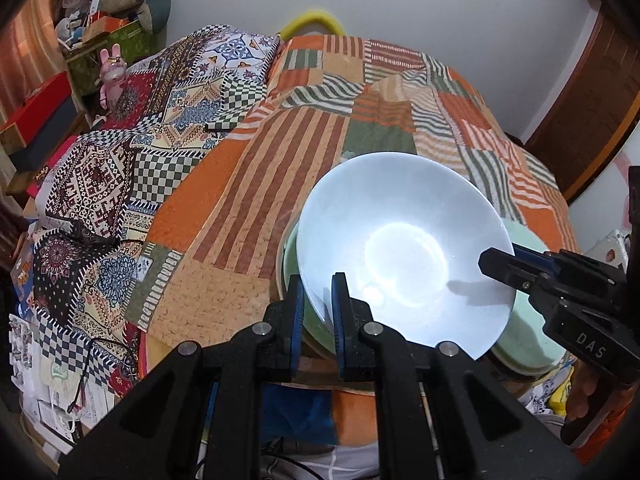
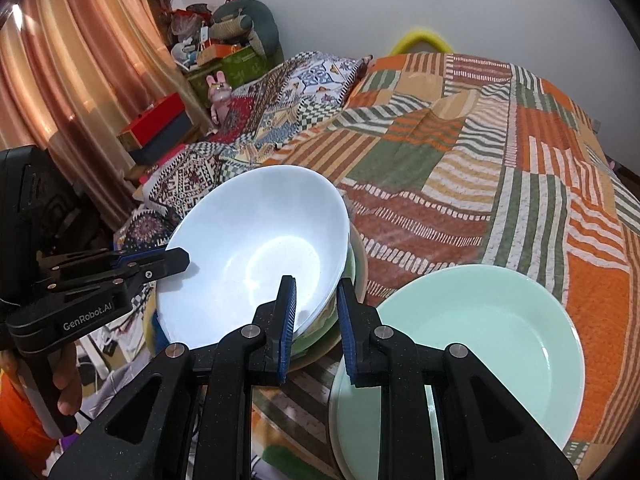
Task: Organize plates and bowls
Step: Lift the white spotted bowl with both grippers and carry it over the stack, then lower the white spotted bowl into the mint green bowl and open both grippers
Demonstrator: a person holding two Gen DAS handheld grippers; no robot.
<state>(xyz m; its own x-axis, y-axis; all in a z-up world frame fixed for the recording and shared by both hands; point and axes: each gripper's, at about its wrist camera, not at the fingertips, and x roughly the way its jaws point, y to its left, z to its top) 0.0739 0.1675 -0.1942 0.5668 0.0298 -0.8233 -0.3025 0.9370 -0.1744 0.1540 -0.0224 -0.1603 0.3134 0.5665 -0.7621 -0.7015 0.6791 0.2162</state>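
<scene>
Over the patchwork bedspread (image 1: 280,152), both claws grip one white bowl (image 1: 400,248): left gripper (image 1: 318,312) and right gripper (image 2: 316,312) pinch opposite rims, above green bowls (image 2: 320,330), beside mint plates (image 2: 480,340).

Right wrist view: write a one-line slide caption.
Both grippers clamp a white bowl over a bed, beside green plates.

Fisheye-bent edges, dark corners, strong glare inside the white bowl (image 1: 404,256).
</scene>
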